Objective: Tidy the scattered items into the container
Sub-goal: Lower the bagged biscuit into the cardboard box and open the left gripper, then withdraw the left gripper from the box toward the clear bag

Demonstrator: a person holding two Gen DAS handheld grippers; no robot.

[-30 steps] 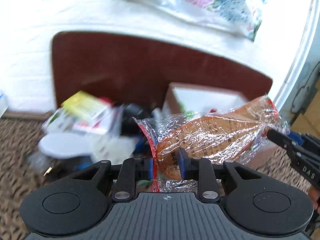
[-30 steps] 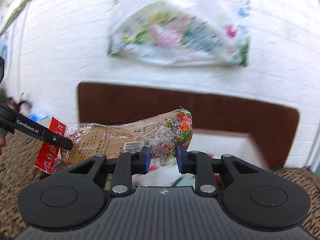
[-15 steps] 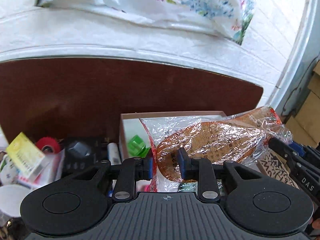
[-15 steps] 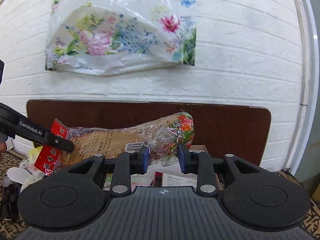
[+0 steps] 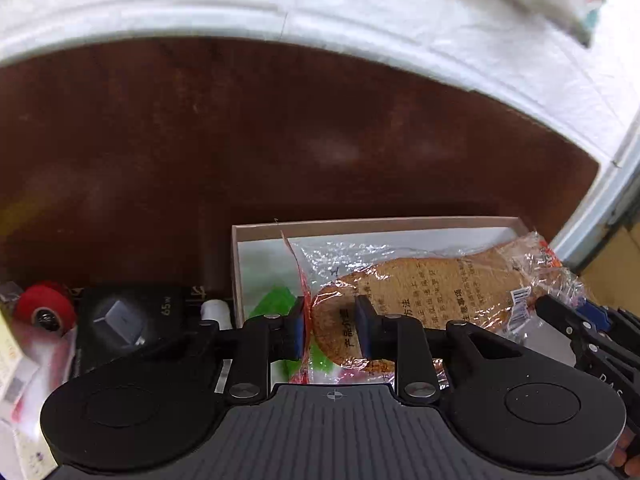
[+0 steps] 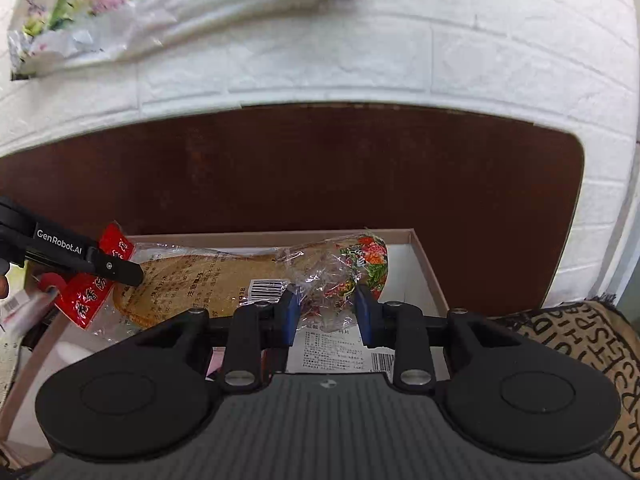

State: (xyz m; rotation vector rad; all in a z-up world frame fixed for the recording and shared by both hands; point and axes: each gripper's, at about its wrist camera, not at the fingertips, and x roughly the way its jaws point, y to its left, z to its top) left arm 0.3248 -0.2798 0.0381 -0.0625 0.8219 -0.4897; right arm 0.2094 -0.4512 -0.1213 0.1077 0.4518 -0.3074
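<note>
A clear plastic pack of brown insoles [image 5: 432, 292] with red and floral ends hangs lengthwise over the open cardboard box [image 5: 380, 224]. My left gripper [image 5: 330, 330] has the heel end between its blue pads; its jaws are opening, with the pads still against the pack. In the right wrist view my right gripper [image 6: 326, 312] has the crumpled floral end of the pack [image 6: 192, 280] between its pads, and its jaws are opening too. The left gripper's finger [image 6: 116, 270] shows at the red end, above the box rim [image 6: 428, 264].
Left of the box lie a red tape roll [image 5: 44, 312], a black charger carton [image 5: 128, 320] and a white cylinder [image 5: 216, 310]. A green item [image 5: 276, 300] and a printed label [image 6: 340, 352] lie inside the box. A brown board [image 5: 280, 140] stands behind; a patterned rug [image 6: 580, 340] lies right.
Both grippers have carried the pack forward and down until it hangs over the box. The loose clutter has slid to the left edge of the left wrist view.
</note>
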